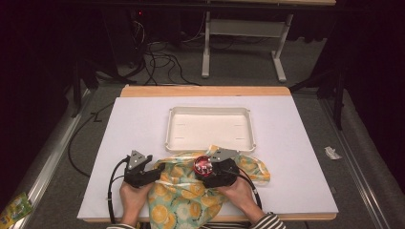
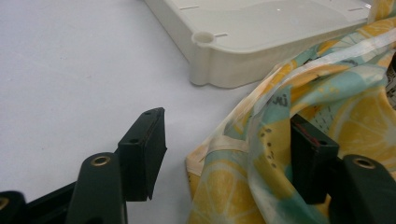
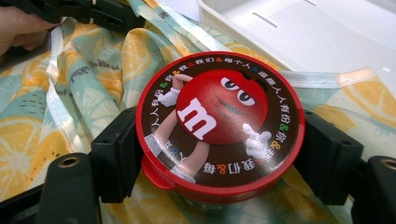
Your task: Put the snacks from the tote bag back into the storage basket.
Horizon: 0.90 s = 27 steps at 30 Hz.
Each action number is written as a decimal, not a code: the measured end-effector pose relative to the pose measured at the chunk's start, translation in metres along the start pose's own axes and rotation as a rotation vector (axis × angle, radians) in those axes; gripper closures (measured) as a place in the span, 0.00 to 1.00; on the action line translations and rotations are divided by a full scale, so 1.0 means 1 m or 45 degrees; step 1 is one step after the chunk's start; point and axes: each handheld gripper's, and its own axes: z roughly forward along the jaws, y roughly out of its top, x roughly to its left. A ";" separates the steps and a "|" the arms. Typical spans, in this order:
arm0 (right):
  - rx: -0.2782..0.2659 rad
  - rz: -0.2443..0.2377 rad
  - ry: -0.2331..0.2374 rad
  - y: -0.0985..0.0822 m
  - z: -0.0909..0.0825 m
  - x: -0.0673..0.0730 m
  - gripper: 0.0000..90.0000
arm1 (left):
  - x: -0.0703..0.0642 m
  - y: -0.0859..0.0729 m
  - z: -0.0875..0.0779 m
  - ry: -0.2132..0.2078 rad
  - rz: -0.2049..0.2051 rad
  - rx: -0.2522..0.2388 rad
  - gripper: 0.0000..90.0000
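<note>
Dark room; grey carpet floor [image 1: 62,143]; black cables [image 1: 160,59] near a white-legged desk [image 1: 243,28] beyond the table [image 1: 296,143].

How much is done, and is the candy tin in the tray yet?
Not yet. The tray is empty. The right gripper has its jaws shut on the tin, held over the cloth. The left gripper is open around the cloth's edge. The tin has not gone anywhere.

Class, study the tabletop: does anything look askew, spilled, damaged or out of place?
The lemon-print cloth bag lies crumpled, hanging over the table's near edge, one fold against the white tray. The red candy tin is clamped in the right hand-held gripper. Nothing looks spilled or damaged.
</note>
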 end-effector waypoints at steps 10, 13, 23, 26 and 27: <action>-0.004 -0.029 -0.019 -0.003 -0.005 0.002 0.29 | 0.000 0.000 0.000 -0.003 0.001 0.000 0.41; -0.016 -0.021 -0.017 -0.003 -0.006 0.002 0.29 | 0.000 0.000 0.000 -0.003 0.000 0.001 0.41; -0.021 -0.010 -0.012 -0.004 -0.011 0.000 0.29 | 0.000 0.000 0.000 -0.004 -0.001 0.001 0.41; -0.016 -0.008 -0.020 -0.004 -0.014 0.001 0.29 | 0.000 0.000 0.000 -0.007 -0.002 0.001 0.41; -0.017 -0.022 -0.021 -0.004 -0.015 0.000 0.29 | 0.000 0.000 0.000 -0.006 -0.001 -0.001 0.41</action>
